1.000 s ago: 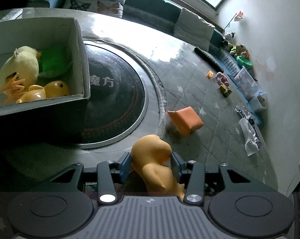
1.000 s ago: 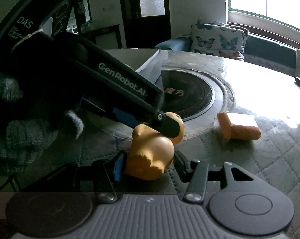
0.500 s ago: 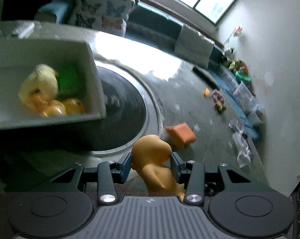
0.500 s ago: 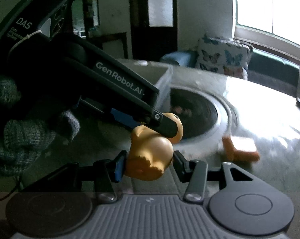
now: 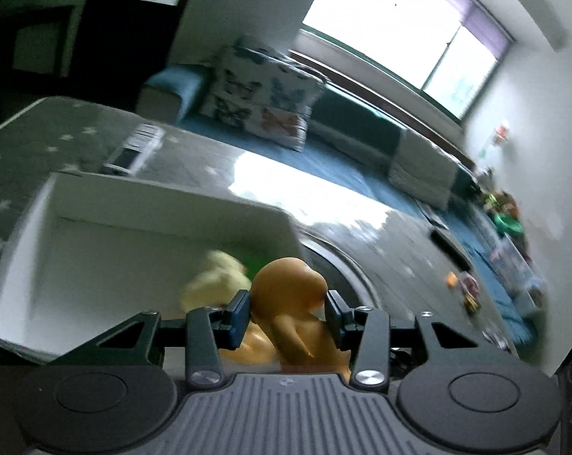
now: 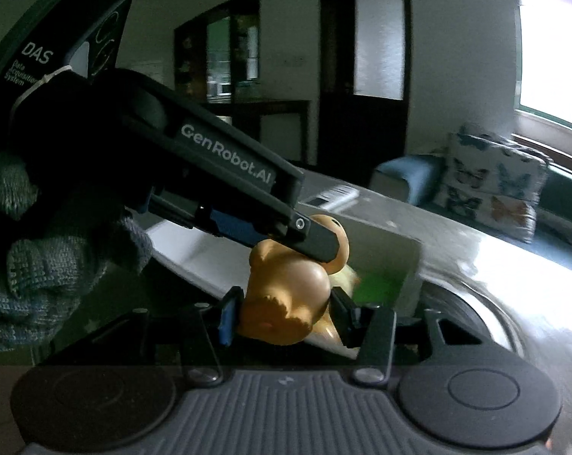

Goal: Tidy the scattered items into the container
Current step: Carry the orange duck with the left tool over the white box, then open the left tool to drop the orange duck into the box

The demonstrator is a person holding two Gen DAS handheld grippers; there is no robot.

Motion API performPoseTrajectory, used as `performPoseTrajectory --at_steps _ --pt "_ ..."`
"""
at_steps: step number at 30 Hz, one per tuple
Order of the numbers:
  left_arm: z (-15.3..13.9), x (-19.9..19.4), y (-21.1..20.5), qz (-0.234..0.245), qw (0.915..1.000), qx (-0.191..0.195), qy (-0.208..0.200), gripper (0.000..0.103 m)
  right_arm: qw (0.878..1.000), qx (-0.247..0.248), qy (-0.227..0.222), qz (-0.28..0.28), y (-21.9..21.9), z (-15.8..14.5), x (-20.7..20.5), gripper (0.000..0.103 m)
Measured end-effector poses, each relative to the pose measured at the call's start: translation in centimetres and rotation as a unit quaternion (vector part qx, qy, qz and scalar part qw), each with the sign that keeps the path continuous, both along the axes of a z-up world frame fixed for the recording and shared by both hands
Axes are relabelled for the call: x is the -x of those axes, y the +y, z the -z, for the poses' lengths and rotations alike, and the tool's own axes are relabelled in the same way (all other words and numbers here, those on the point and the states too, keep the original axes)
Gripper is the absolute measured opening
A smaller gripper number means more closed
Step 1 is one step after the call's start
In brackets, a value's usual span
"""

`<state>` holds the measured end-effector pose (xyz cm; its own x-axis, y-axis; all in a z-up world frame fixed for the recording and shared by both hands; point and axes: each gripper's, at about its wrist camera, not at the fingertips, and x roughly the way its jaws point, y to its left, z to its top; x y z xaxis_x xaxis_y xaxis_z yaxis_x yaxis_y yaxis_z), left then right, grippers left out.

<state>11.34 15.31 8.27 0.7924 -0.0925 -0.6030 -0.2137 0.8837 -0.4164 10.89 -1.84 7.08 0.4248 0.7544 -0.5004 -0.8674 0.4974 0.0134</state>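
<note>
A gloved hand (image 6: 39, 265) is gripping the left gripper (image 5: 288, 313), whose jaws are pinching an orange rubber duck (image 5: 286, 288) by the head, holding it in the air at the near right corner of the white box (image 5: 96, 242) on the worktop (image 5: 381, 227). Inside the box a pale yellow plush (image 5: 214, 276) is lying beside something green. The right gripper (image 6: 284, 314) is clamping the duck's body with its jaws.

toys (image 5: 214, 276) in box (image 5: 142, 227) on table (image 5: 381, 235)
</note>
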Motion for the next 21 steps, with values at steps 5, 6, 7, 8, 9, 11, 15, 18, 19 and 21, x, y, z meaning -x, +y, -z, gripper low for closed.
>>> performPoseTrajectory --at_steps 5,6,7,8,9,11,15,18,19,21 --pt "0.7 -1.2 3.8 -0.032 0.9993 0.004 0.017 0.046 0.999 0.009 0.028 -0.024 4.2 0.7 -2.2 0.050" --pt "1.1 -1.5 4.5 -0.037 0.9991 0.007 0.022 0.046 0.999 0.011 0.033 -0.029 5.0 0.9 -2.7 0.050" --pt "1.5 -1.8 5.2 -0.041 0.9987 0.010 0.029 0.046 0.999 0.014 0.039 -0.034 5.8 1.1 -3.1 0.050" --pt "1.9 -2.1 5.9 -0.045 0.9982 0.016 0.035 0.046 0.998 0.016 0.045 -0.038 6.6 1.2 -3.5 0.050" --pt "2.4 -2.4 6.5 -0.049 0.9977 0.022 0.041 0.046 0.998 0.019 0.051 -0.042 7.3 1.4 -4.0 0.050" --pt "3.3 -2.8 7.6 -0.053 0.9967 0.035 0.051 0.046 0.996 0.027 0.065 -0.046 8.2 2.0 -4.7 0.050" --pt "4.7 -3.4 8.8 -0.056 0.9947 0.051 0.069 0.046 0.994 0.044 0.087 -0.055 9.3 3.1 -5.6 0.050" --pt "5.3 -3.4 9.0 -0.056 0.9939 0.055 0.078 0.046 0.992 0.051 0.098 -0.054 9.7 3.7 -5.7 0.050" --pt "5.5 -3.5 9.0 -0.056 0.9934 0.053 0.085 0.046 0.993 0.052 0.097 -0.051 9.7 3.8 -5.6 0.050" --pt "6.0 -3.6 8.9 -0.058 0.9925 0.049 0.096 0.043 0.993 0.050 0.096 -0.047 9.5 3.9 -5.5 0.051"
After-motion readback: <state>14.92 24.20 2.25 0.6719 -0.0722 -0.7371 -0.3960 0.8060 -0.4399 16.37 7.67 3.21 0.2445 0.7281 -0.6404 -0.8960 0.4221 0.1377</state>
